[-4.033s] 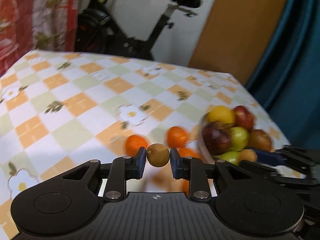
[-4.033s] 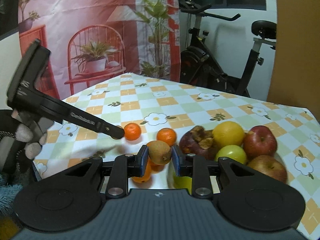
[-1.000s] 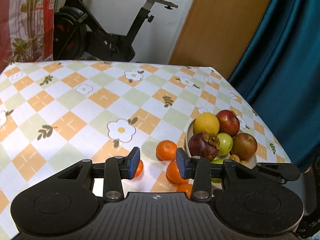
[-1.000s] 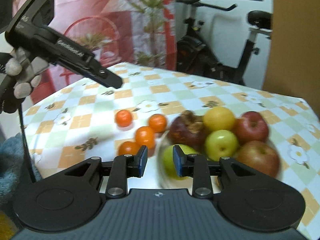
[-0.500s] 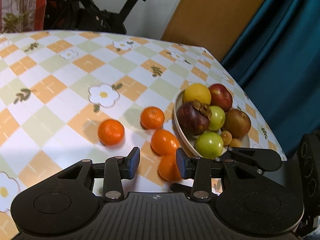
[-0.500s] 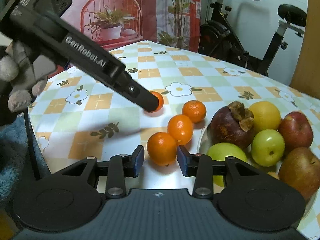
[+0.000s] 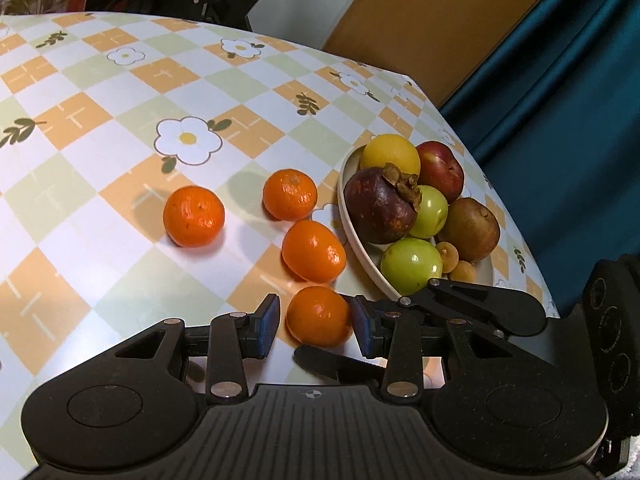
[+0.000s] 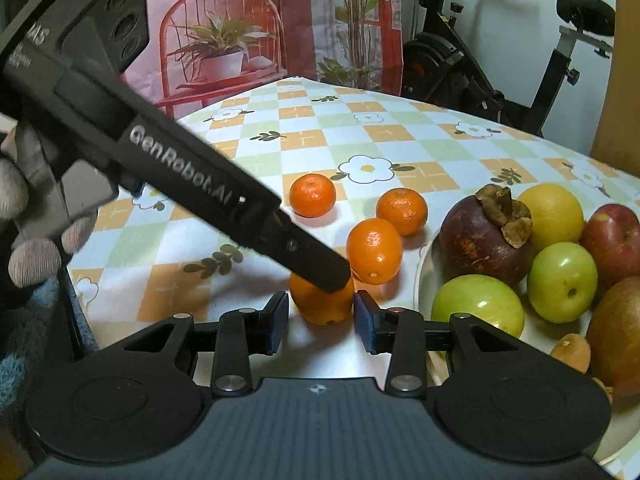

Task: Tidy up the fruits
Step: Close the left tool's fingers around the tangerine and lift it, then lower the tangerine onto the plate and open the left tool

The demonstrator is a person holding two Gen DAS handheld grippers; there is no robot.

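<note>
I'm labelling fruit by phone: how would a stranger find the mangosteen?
Find the white plate piled with fruit at the checked table's edge. On its side facing the loose oranges sits the mangosteen: the only dark purple fruit, with a dry brown cap.

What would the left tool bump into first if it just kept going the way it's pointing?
Most likely the nearest orange, which already sits between the left tool's open fingers without visible contact. Beyond it lie another orange and the fruit plate.
</note>
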